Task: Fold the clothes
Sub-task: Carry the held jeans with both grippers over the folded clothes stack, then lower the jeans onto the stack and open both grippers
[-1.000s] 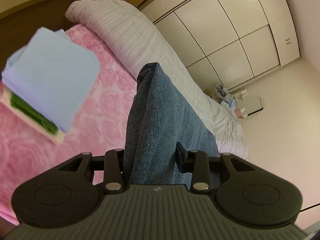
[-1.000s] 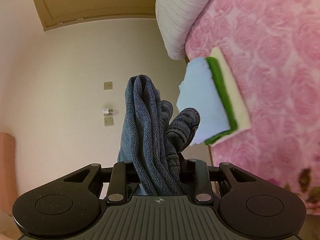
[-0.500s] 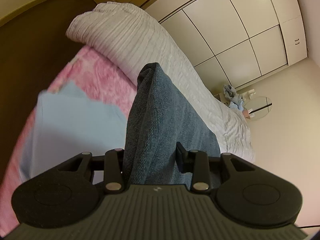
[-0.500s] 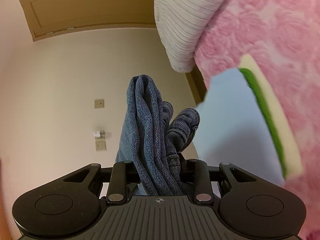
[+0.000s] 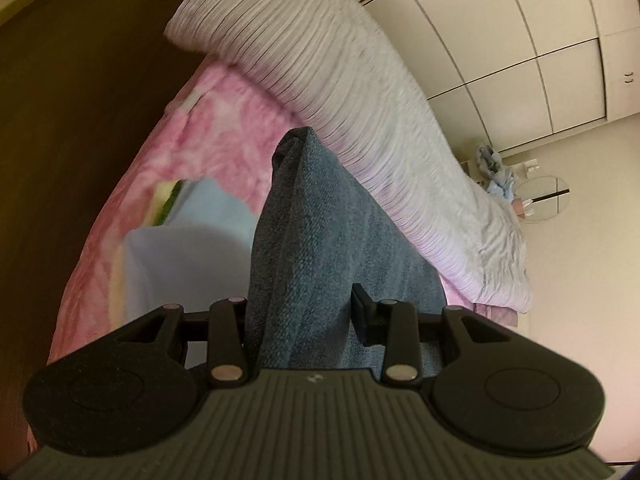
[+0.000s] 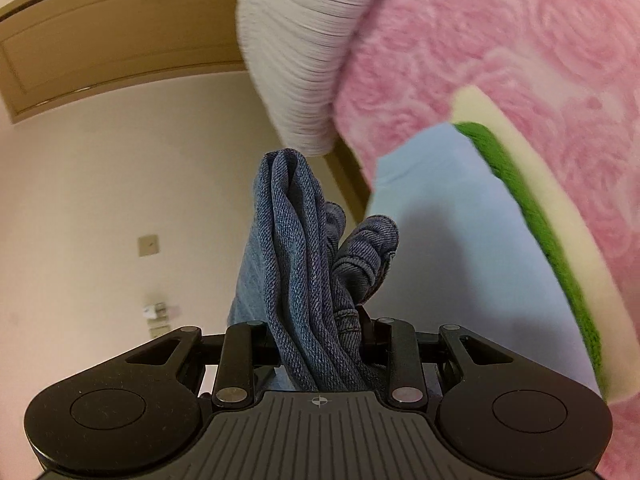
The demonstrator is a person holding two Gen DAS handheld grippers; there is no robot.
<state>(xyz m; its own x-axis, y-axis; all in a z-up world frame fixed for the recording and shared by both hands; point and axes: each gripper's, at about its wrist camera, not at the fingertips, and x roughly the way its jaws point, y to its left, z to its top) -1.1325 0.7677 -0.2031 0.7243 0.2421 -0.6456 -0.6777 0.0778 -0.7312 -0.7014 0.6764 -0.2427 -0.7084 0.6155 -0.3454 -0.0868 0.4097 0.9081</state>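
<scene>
Gripping a bundle of folded blue jeans (image 5: 320, 240) between them, both grippers are clamped on the denim above a pink rose-patterned blanket (image 6: 500, 40). The left gripper (image 5: 300, 312) pinches a thick fold that rises straight up out of its fingers; the right gripper (image 6: 316, 332) squeezes several bunched layers, a rolled hem curling just right of its fingers. Beyond the fingertips, a stack of folded clothes (image 6: 460, 220), pale blue on top, green and cream beneath, lies on the blanket, left of the denim in the left view and right of it in the right view. A striped white duvet (image 5: 340, 80) lies farther off.
</scene>
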